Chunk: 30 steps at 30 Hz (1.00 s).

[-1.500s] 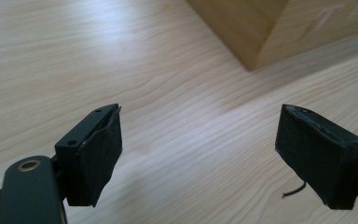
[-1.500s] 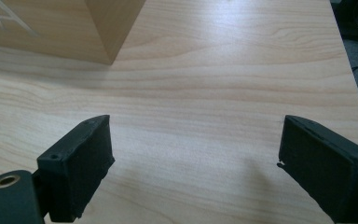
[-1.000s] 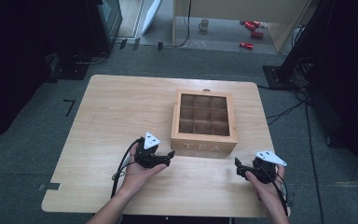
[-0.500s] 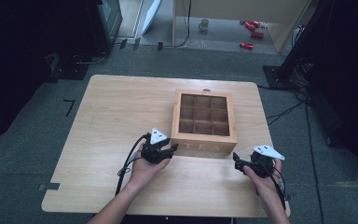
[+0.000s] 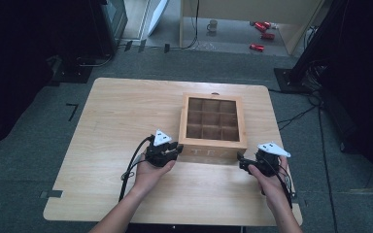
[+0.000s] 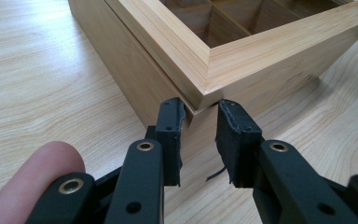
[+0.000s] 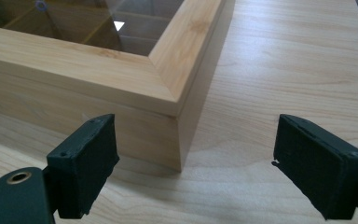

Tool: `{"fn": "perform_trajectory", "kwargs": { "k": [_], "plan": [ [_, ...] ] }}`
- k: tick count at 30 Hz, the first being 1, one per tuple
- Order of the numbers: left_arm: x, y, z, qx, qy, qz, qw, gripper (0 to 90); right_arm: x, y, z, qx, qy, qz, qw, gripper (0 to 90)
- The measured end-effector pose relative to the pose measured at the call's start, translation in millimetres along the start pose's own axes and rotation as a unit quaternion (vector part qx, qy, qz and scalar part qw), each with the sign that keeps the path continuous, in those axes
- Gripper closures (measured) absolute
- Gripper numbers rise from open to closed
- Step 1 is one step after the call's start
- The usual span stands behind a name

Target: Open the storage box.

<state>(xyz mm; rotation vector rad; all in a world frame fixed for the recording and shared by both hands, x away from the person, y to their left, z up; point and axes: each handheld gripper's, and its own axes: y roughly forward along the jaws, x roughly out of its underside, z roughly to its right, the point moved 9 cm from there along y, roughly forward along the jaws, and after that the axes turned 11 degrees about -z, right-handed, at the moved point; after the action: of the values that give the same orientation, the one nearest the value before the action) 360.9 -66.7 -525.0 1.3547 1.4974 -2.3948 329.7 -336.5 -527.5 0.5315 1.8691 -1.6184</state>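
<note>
A light wooden tabletop (image 5: 126, 121) with rounded corners occupies the centre of the high view, standing on grey carpeted floor (image 5: 24, 160). Beyond it, at the upper middle of the frame, a white mug (image 5: 212, 25) and several red items (image 5: 261, 34) lie on the floor, with dark equipment and cables along the left and right edges. A wooden tea box (image 5: 212, 127) sits right of centre on the tabletop; its closed lid has a clear pane, through which a three-by-three grid of compartments shows. Contents of the compartments cannot be determined. Letters are marked on the box's near face. The left tongs (image 5: 164, 151), held in the left hand (image 5: 150, 170), sit at the box's near left corner; in the left gripper view (image 6: 199, 140) the jaws stand narrowly apart on either side of that corner, just beneath the lid edge, gripping nothing. The right tongs (image 5: 252, 162), in the right hand (image 5: 267, 182), lie close to the near right corner; the right gripper view (image 7: 193, 168) shows the jaws spread wide, empty, the corner between and beyond them, apart from both pads.
</note>
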Motion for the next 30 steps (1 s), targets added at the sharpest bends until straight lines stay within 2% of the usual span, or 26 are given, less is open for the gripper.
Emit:
{"fn": "perform_trajectory", "kwargs": {
  "k": [8,19,24,30],
  "plan": [
    [-1.9,-1.6,0.0,-0.002,0.003,0.004,1.0,73.1,-4.0,2.2,-8.0,-0.011,-0.013,0.005,0.9998,13.3],
    [-15.7,-9.2,4.6,0.001,0.018,0.01,0.9998,71.7,-8.0,2.6,-5.0,-0.011,-0.006,0.006,0.9999,13.3],
    [-21.9,-12.1,5.8,0.003,0.017,0.014,0.9998,71.1,-12.1,2.5,-2.2,-0.006,-0.001,0.009,0.9999,13.3],
    [-28.3,-17.0,5.7,0.004,0.02,0.019,0.9996,70.5,-23.6,3.4,-1.3,0.0,0.0,0.023,0.9997,13.3]
  ]
}}
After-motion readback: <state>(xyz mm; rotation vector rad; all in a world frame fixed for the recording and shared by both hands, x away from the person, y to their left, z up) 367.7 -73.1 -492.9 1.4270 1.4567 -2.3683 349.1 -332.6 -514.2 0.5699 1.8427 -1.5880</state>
